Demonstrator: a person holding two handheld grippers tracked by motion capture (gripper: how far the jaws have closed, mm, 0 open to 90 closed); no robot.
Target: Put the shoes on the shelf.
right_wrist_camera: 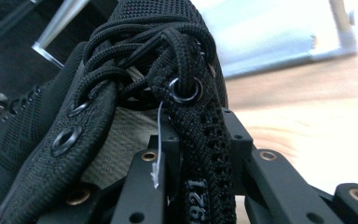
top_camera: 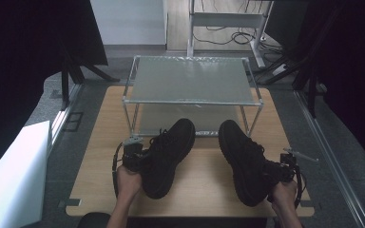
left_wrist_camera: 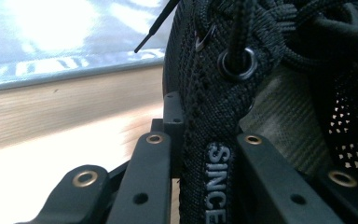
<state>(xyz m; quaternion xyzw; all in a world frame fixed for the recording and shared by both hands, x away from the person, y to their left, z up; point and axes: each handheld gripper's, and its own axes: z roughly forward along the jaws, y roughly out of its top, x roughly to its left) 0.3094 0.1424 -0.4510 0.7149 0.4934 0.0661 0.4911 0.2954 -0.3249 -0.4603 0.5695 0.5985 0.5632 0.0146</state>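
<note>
Both black shoes sitting just in front of the wire rack [top_camera: 192, 100]: left gripper [left_wrist_camera: 204, 154] pinching left shoe [top_camera: 167, 154] collar, "SINCE" tab readable up close; right gripper [right_wrist_camera: 196, 163] clamping right shoe [top_camera: 243, 159] collar

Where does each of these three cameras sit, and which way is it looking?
High view: above the person's side, facing forward and down on the table, rack and two shoes; forearms, hands show.
Left gripper view: on the left gripper, along its jaws pinching the left shoe.
Right gripper view: on the right gripper, jaws pinching the right shoe.
All three share shoes and table.
</note>
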